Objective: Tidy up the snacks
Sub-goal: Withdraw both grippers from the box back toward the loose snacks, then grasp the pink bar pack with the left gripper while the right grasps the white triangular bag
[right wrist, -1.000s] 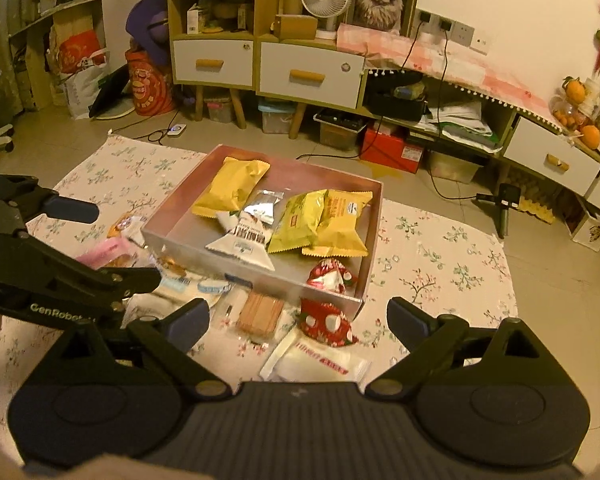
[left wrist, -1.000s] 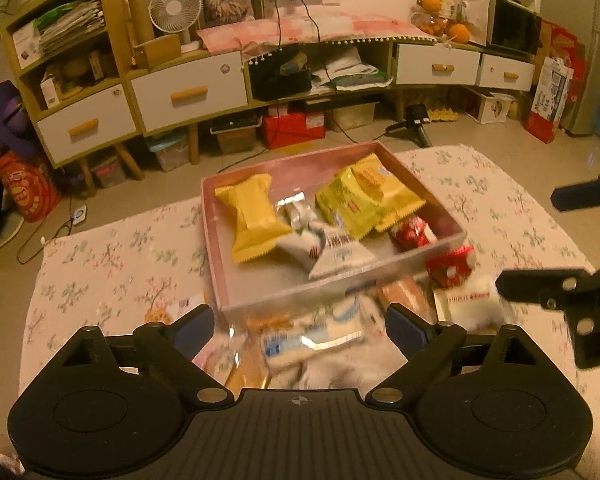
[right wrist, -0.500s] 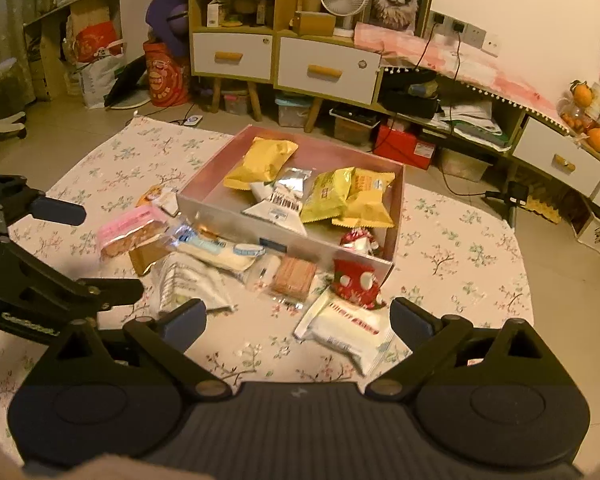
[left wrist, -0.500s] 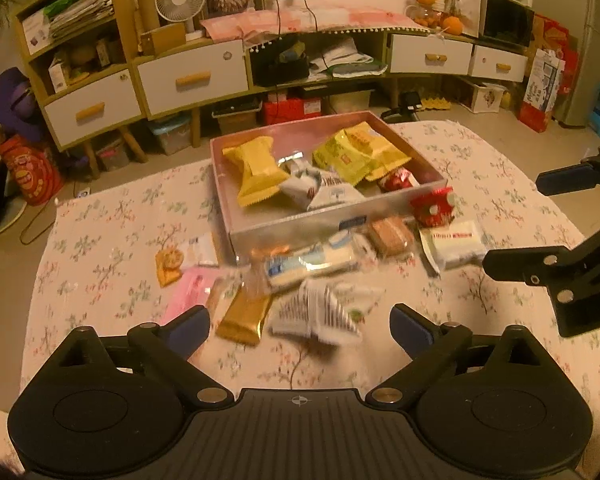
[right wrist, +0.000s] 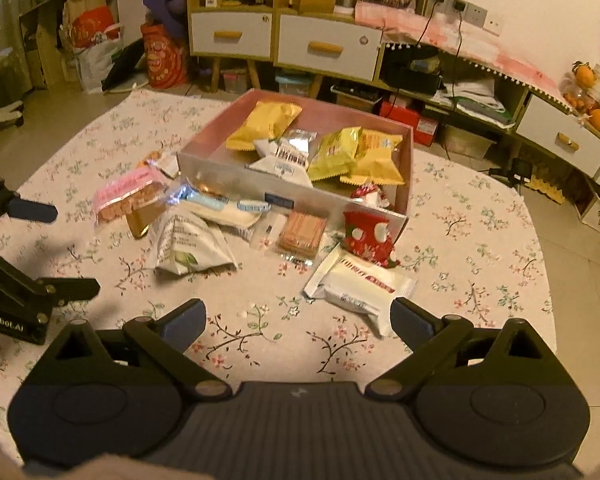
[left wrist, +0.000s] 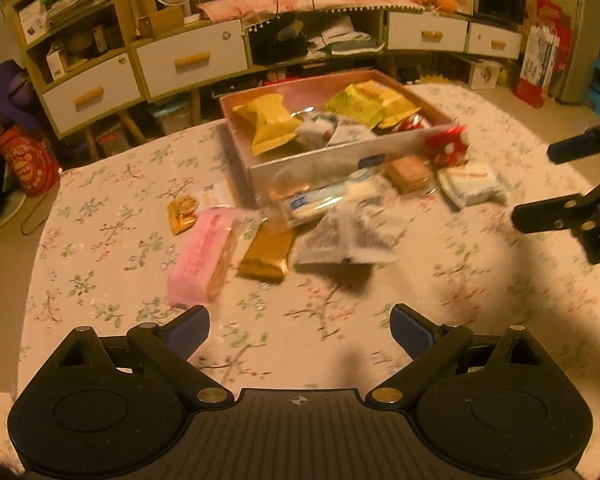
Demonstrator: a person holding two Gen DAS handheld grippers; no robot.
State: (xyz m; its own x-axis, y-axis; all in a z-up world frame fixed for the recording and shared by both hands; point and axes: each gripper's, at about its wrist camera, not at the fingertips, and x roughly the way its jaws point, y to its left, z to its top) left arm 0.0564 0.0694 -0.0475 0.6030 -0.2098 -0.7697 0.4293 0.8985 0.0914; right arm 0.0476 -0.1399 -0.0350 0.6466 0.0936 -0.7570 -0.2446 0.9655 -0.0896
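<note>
On the flowered tablecloth (right wrist: 480, 240) a shallow box (right wrist: 236, 178) sits toward the far side, already holding a big yellow packet (right wrist: 266, 124), a yellow-green packet (right wrist: 336, 152), an orange-yellow packet (right wrist: 376, 156) and a white packet with a barcode (right wrist: 282, 160). More snacks lie loose against and in front of the box's near wall: a pink bar (left wrist: 204, 256), a brown bar (left wrist: 268, 252), a grey-white pouch (right wrist: 188, 246), a long pale packet (right wrist: 224, 208), a clear-wrapped wafer (right wrist: 302, 234), a red packet with white spots (right wrist: 370, 238) and a white packet with a red stripe (right wrist: 360, 286).

The left gripper (left wrist: 300, 330) hangs above bare cloth with its jaws spread wide and nothing between them; the loose snacks lie well ahead of it, the pink bar nearest its left finger. The right gripper (right wrist: 298, 320) is likewise spread and empty, with the white striped packet just ahead of its right finger.

Compared with a second ago, both grippers have drawn back from the box: then the left one had the pile directly between its fingers, and now open tablecloth separates them. The snacks themselves lie as they did.
</note>
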